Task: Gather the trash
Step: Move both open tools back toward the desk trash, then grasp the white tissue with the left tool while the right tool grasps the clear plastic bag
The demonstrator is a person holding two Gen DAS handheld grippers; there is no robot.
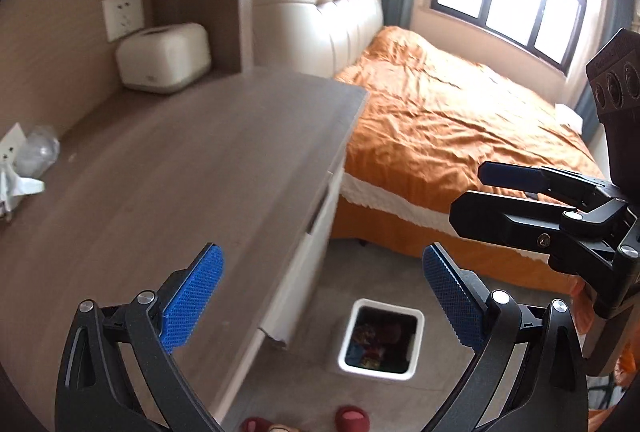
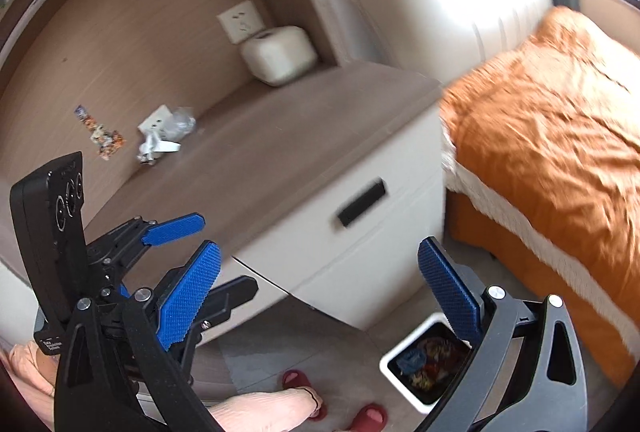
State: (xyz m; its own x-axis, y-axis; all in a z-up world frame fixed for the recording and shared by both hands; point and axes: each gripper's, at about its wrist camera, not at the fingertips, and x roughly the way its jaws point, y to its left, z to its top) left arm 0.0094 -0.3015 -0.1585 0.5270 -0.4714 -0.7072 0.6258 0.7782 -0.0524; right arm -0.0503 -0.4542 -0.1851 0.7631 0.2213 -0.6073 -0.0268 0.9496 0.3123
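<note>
While both tools hang out past the front edge of the nightstand [image 2: 304,136], the remaining trash sits at the back-left of its top, vs. the wall; so the coming reach goes forward and left from either gripper. Crumpled white wrapper [image 2: 154,148] lies just beside a clear plastic wad [image 2: 182,122], prob. touching, w/ a small colourful printed scrap [image 2: 102,136] a bit further left; in the left wrist view the wrapper [image 1: 18,186] and plastic [image 1: 38,152] show at the far left edge. No clear long axis on the wrapper, it's balled up; the printed scrap runs roughly diagonal, but whether it lies on the top or sticks to the wall, can't tell. Left gripper [image 2: 188,256] looks nearer the pile, being on that side; the right gripper [image 1: 476,194] sits toward the bed [image 1: 460,120]. Both are spread wide w/ nothing between the blue pads, touching nothing. White bin [image 1: 348,336] stands on the floor below, between nightstand and bed, w/ coloured rubbish already inside; tissue box [image 1: 164,58] at the back corner isn't trash.
</note>
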